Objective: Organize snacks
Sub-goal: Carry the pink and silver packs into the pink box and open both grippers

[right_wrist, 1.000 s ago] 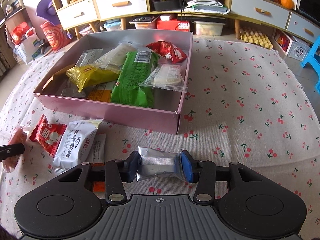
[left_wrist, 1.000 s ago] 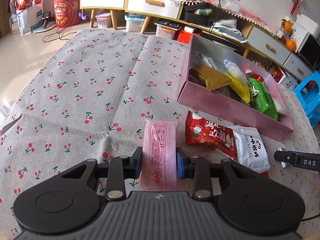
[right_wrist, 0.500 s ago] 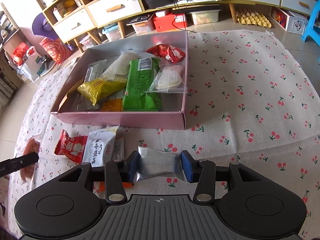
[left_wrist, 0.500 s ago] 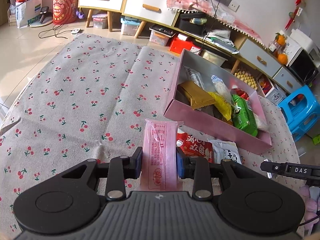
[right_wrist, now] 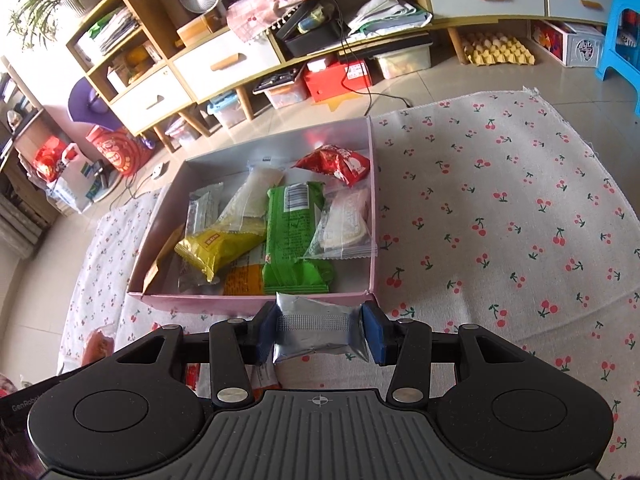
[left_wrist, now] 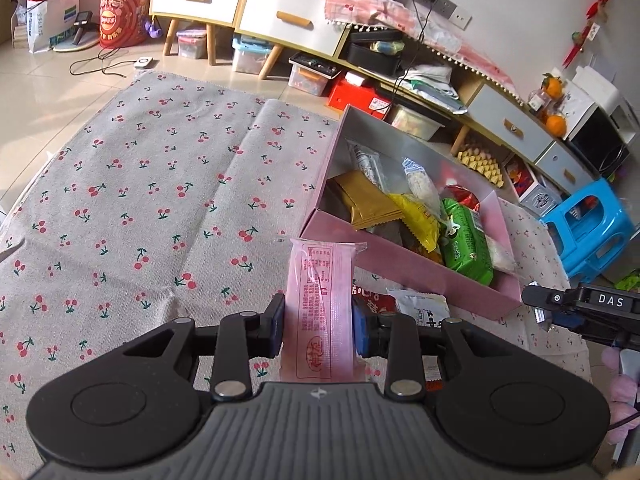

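Cherry-print cloth [left_wrist: 140, 184] covers the surface, with low cabinets [right_wrist: 224, 60] on the far side; my left gripper [left_wrist: 319, 326] pinches a pink packet [left_wrist: 320, 304] and my right gripper [right_wrist: 319, 330] pinches a silver packet [right_wrist: 316, 330], both raised near the pink box [right_wrist: 200, 304], so I judge the next move is carrying each over its near wall and letting go inside

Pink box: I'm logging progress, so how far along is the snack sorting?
Partly done. The pink box already holds several packets, including a green one and a yellow one. In hand: the left gripper clamps a pink packet, and the right gripper a silver packet. Left: a red packet and a white packet lie on the cloth beside the box.
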`<action>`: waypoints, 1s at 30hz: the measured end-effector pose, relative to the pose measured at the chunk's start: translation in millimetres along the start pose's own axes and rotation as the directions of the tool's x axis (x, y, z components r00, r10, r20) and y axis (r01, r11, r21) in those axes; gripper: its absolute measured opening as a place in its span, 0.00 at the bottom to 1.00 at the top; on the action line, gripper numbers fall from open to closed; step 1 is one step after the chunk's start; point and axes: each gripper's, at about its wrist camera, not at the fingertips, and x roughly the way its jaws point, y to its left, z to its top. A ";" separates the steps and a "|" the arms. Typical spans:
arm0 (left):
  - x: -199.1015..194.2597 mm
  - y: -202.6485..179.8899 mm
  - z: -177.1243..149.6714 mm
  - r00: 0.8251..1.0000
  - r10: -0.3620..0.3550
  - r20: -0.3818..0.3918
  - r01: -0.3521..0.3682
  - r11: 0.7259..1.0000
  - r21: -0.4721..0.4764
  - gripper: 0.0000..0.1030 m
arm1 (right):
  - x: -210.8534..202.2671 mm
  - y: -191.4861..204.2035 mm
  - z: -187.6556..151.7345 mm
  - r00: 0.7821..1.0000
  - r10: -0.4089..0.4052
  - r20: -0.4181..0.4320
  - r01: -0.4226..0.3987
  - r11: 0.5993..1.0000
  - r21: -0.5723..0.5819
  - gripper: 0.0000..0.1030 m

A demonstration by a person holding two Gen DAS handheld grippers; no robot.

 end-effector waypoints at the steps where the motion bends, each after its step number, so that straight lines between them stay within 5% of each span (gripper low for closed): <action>1: -0.9 -1.0 1.2 1.000 -0.003 0.005 0.003 1.000 -0.003 0.29 | 0.3 0.6 3.5 1.000 0.008 0.008 -0.008 1.000 0.009 0.43; 16: 8.3 -34.7 31.4 0.990 -0.081 0.112 0.079 0.997 0.023 0.29 | 27.9 5.9 29.5 0.996 0.070 0.053 -0.077 0.988 0.137 0.43; 30: 81.3 -73.6 76.7 0.995 -0.079 0.053 0.070 0.987 0.142 0.30 | 43.0 -12.1 49.4 0.987 0.106 0.124 -0.127 0.978 0.168 0.44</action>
